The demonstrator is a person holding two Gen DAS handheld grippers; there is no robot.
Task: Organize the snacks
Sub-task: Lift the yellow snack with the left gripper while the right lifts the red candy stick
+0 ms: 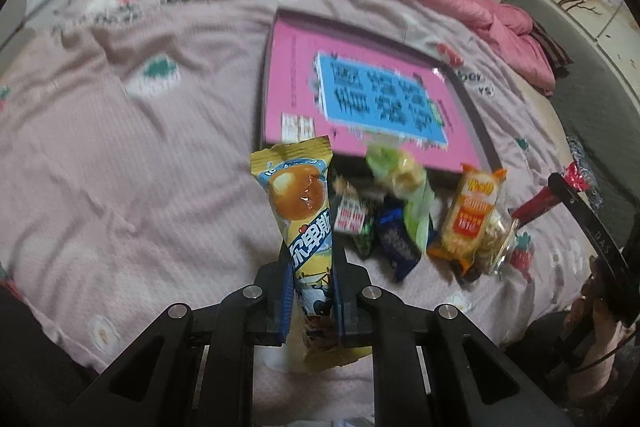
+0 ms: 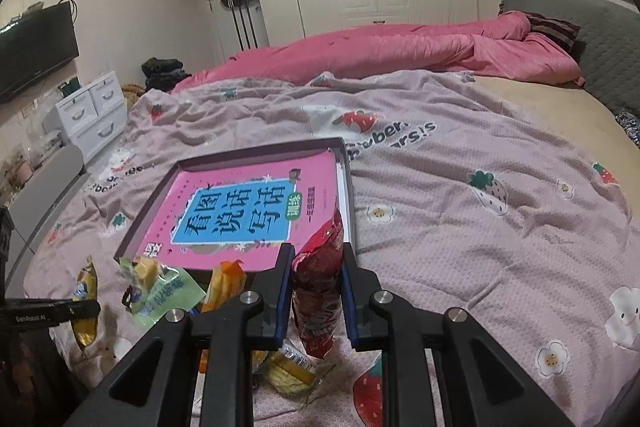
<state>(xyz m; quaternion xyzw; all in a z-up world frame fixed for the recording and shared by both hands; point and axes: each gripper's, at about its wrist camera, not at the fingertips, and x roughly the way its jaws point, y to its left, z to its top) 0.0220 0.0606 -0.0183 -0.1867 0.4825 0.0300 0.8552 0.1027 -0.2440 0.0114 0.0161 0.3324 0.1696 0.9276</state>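
Left wrist view: motion blur smears the book (image 1: 372,99) lettering and the green packet (image 1: 404,195) beside it. The yellow wrapper (image 1: 304,211) has its lower end hidden behind the left claw (image 1: 313,267). Right wrist view: the red packet (image 2: 320,291) print is unreadable.

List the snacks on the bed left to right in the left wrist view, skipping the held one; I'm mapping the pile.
Small green-and-red packet → dark blue packet → orange cracker pack → clear pack. The light green packet overlaps the blue one, so I leave it out.
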